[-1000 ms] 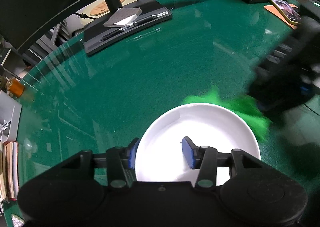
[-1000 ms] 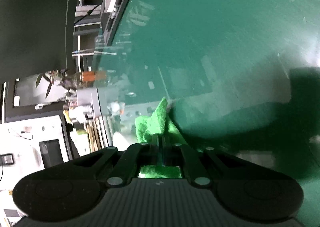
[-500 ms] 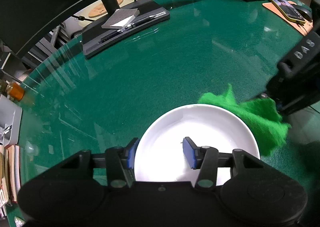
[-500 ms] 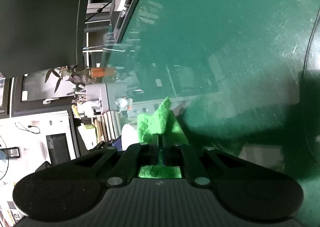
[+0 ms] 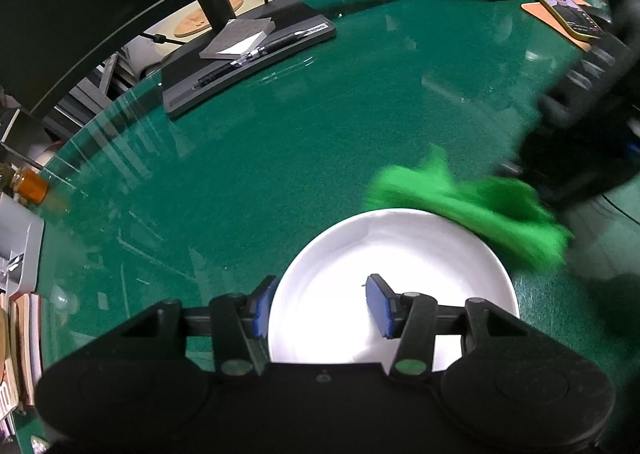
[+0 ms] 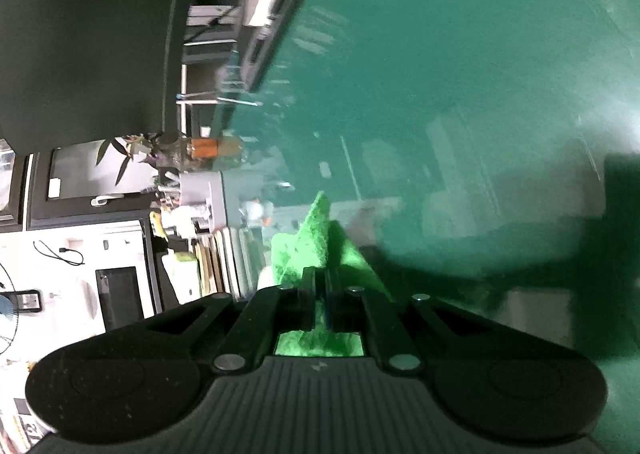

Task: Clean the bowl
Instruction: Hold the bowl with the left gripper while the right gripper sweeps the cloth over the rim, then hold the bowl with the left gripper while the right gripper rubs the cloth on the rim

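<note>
Here fuzzy green cloth (image 5: 472, 202) pinched in right claw (image 6: 316, 286); left claw (image 5: 320, 306) spread astride glossy round bowl (image 5: 400, 238) rim

The bowl (image 5: 394, 254) is plain glossy white. The cloth (image 5: 472, 206) is vivid green, and shows fuzzy between the black right tongs (image 6: 316, 286). The left tongs (image 5: 320, 306) are black with blue pads (image 5: 378, 304). The bench (image 5: 280, 142) is dark green under a reflective sheen. A tray (image 5: 248, 54) is dark grey, a bottle (image 5: 30, 186) amber, and a phone (image 5: 568, 12) edged yellow.
</note>
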Demonstrator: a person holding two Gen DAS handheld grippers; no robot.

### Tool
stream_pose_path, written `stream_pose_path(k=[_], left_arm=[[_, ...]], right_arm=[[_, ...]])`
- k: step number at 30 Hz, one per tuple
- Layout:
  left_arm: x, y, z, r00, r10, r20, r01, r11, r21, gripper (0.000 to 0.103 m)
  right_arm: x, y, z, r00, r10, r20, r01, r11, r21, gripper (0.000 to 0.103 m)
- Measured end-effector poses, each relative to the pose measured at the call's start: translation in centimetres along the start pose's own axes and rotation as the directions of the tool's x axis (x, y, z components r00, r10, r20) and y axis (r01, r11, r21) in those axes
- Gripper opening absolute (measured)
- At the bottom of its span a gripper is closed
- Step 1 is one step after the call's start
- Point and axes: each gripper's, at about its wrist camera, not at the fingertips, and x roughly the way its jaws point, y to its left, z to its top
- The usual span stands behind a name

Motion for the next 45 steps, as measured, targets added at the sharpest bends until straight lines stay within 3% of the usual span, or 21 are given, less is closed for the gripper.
stream_pose_path(k=[3, 7, 13, 18, 24, 26, 31, 33, 34, 37, 45], left_arm=[[0.0, -0.1, 0.0, 1.0, 0.002, 0.0, -0.002, 1.0, 0.0, 0.047], [-0.1, -0.1, 0.0, 1.0, 0.005, -0.001, -0.005, 1.0, -0.003, 0.047], [-0.3, -0.3, -0.1, 1.0, -0.011, 0.006, 0.011, 1.0, 0.005, 0.047], [-0.5, -1.2, -0.1, 0.997, -0.081, 0.021, 0.08, 0.996, 0.048, 0.05], [0.2, -0.4, 0.2, 0.995, -0.095, 0.027, 0.095, 0.996, -0.001, 0.059], [-0.4, 0.2, 0.1, 0.996, -0.083, 0.034, 0.084, 0.996, -0.043, 0.055], [-2.1, 0.8, -1.6, 0.996, -0.076, 0.047, 0.082, 0.986, -0.146, 0.06], [-1.9, 0.4, -2.1, 0.998, -0.064, 0.022, 0.067, 0.988, -0.139, 0.058], [-1.6, 0.2, -2.3, 0.998, -0.06, 0.004, 0.06, 0.99, -0.131, 0.051], [-1.3, 0.1, -2.3, 0.998, -0.065, 0.006, 0.065, 0.988, -0.14, 0.042], [-0.7, 0.5, -1.6, 0.996, -0.088, -0.018, 0.085, 0.989, -0.118, 0.041]], right_arm=[[0.0, -0.5, -0.2, 1.0, 0.001, -0.001, -0.001, 1.0, 0.031, 0.006], [3.1, 0.9, 1.5, 1.0, 0.004, 0.002, -0.004, 1.0, 0.02, 0.006], [6.5, 3.4, 2.1, 0.998, -0.011, -0.058, 0.007, 0.997, -0.073, 0.006], [3.3, 2.0, 1.4, 0.999, -0.032, -0.036, 0.03, 0.997, -0.064, 0.006], [-0.8, -1.7, -0.7, 0.999, -0.043, -0.024, 0.044, 0.998, 0.042, 0.006], [-1.1, -2.6, -1.5, 0.999, -0.026, -0.027, 0.028, 0.997, 0.075, 0.006], [-1.7, -3.3, -1.9, 0.998, 0.048, 0.034, -0.052, 0.992, 0.116, 0.006], [-1.5, -3.2, -1.9, 0.998, 0.051, 0.037, -0.055, 0.991, 0.118, 0.006], [-1.4, -3.2, -1.9, 0.998, 0.049, 0.036, -0.053, 0.992, 0.116, 0.006], [-1.2, -2.7, -2.1, 0.999, 0.042, 0.023, -0.044, 0.994, 0.099, 0.006], [-0.1, -1.3, -0.4, 1.0, 0.004, 0.015, -0.005, 0.998, 0.057, 0.006]])
